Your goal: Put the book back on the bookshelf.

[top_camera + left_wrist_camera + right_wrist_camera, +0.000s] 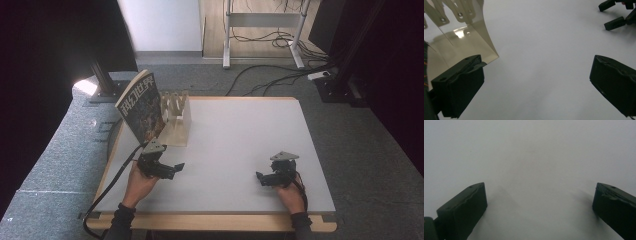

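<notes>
We count one book (141,106) leaning tilted against one rack (176,117) at the table's (240,130) far left. Two grippers: left gripper (536,82) near the rack, jaws apart, empty. Right gripper (540,207) over bare tabletop, jaws apart, empty.

A white table (235,140) with a pale wooden edge stands on grey carpet (55,165). Beyond it stand a white desk frame (262,20) and black cables (280,75) (tangled loosely across the floor), with a white power strip (318,75) alongside.
</notes>
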{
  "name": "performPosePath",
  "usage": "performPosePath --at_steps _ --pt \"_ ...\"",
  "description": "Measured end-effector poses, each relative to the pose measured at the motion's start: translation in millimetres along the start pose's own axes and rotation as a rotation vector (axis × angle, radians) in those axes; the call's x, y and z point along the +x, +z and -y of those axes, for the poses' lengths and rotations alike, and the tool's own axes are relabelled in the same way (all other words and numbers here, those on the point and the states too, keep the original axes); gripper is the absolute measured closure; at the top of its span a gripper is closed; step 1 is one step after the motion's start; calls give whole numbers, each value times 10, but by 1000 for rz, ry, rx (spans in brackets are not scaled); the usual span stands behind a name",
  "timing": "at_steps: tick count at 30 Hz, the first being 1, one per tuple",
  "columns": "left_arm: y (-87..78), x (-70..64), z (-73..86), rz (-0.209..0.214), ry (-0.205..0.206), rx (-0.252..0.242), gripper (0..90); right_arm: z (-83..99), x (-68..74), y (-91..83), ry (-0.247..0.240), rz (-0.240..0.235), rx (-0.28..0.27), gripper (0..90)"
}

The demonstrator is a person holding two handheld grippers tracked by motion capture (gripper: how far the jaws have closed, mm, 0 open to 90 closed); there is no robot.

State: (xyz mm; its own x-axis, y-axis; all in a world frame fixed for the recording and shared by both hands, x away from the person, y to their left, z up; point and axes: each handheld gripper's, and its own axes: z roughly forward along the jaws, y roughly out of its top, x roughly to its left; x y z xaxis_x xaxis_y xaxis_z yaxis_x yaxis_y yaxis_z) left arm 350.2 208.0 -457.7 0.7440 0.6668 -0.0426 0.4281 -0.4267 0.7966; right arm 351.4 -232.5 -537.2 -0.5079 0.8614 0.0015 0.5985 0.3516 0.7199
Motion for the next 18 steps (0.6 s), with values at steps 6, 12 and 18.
performPosePath --at_steps 6,12,18 --pt "130 -7 123 3 -2 22 0 -1 -1 0 0 0 -1 0" --pt "250 -4 266 2 -10 53 0 0 0 0 0 0 0 0" --pt "373 -11 386 -20 -10 91 0 -1 -2 1 2 -1 0 0"
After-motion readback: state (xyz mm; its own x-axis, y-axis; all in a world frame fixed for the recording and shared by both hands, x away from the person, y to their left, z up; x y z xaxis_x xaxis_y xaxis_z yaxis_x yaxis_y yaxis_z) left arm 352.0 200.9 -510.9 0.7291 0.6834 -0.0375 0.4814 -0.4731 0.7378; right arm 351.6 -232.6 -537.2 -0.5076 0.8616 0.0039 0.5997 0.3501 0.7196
